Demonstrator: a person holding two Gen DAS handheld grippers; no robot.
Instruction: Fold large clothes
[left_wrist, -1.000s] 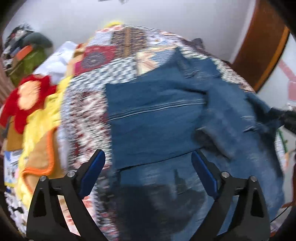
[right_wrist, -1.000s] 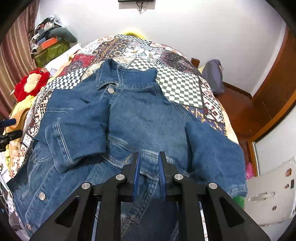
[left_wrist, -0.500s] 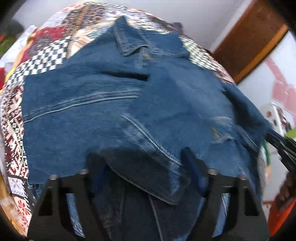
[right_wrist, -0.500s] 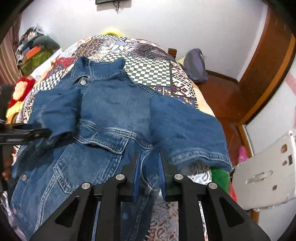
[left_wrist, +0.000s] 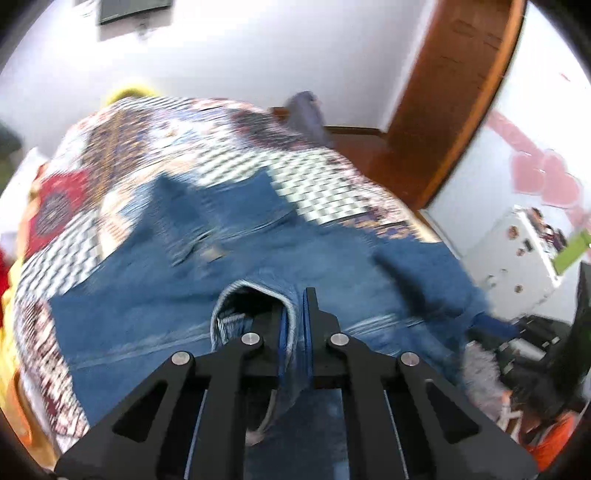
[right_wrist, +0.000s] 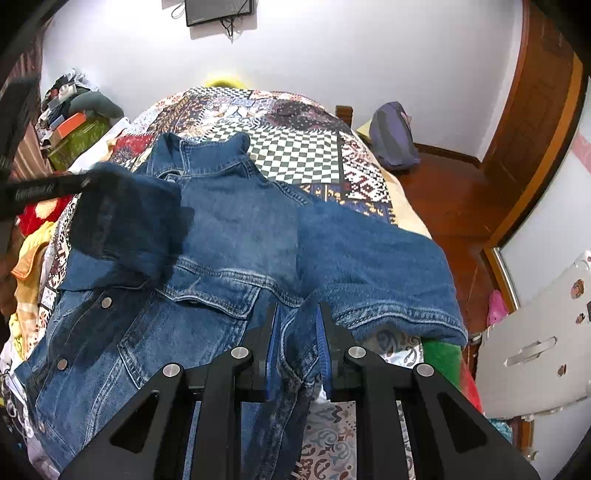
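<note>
I am in the sleeve-folding step: the denim jacket (right_wrist: 236, 236) lies front up across the middle of the patchwork bedspread (right_wrist: 306, 155), collar toward the top of the frame, and both sleeves are being brought in over the chest. My left gripper (left_wrist: 295, 314) has just been closing and now pinches the rim of a sleeve cuff (left_wrist: 255, 295) between its pads at lower centre of the left view; in the right view that sleeve hangs lifted and blurred at the left of the frame. My right gripper (right_wrist: 297, 325) is pressed together on a fold of denim near the front placket at lower centre, holding the body down, I judge. The other sleeve (right_wrist: 380, 266) lies at right of centre, its cuff reaching past the bed's edge at lower right. Next, I reckon, the left sleeve wants carrying across and laying flat over the chest pocket, without dragging the jacket body along. Room is tight at the left of the frame, where a heap of bright clothes (right_wrist: 33, 229) crowds the bedspread; the checkered upper part of the bed lies open.
</note>
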